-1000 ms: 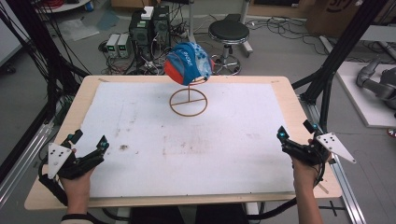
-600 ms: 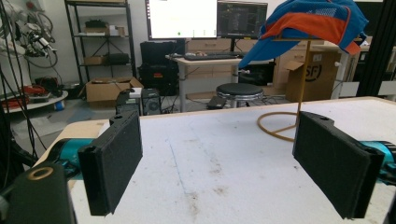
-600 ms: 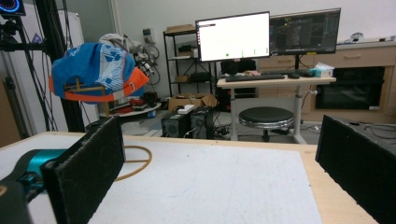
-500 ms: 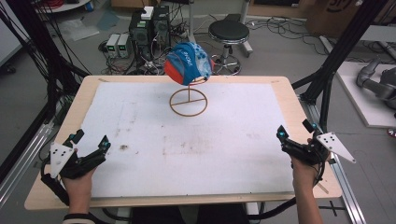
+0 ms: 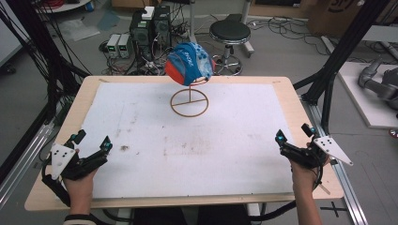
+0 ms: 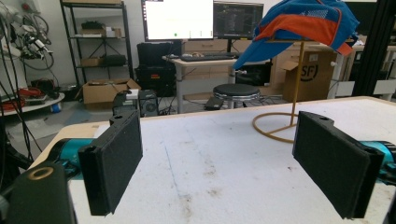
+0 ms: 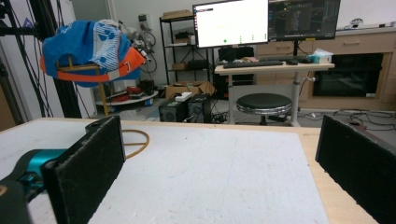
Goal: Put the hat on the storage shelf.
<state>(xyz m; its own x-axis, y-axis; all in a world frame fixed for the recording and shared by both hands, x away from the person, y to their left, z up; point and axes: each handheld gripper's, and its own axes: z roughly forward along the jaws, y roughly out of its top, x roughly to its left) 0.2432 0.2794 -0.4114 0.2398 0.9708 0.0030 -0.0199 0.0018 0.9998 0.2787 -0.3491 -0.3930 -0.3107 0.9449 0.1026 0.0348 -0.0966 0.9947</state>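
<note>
Blue-and-orange fabric cap sits atop a thin brass wire stand, well ahead of and between both tools; left tool and right tool gape wide, holding nothing, low over the counter.

Even, diffuse overhead light falls on the white worktop, bright without glare, and shadows under the hands are faint. The high view is soft and slightly grainy. In both gripper views the monitors blow out white, and the near black tongs look slightly blurred.
</note>
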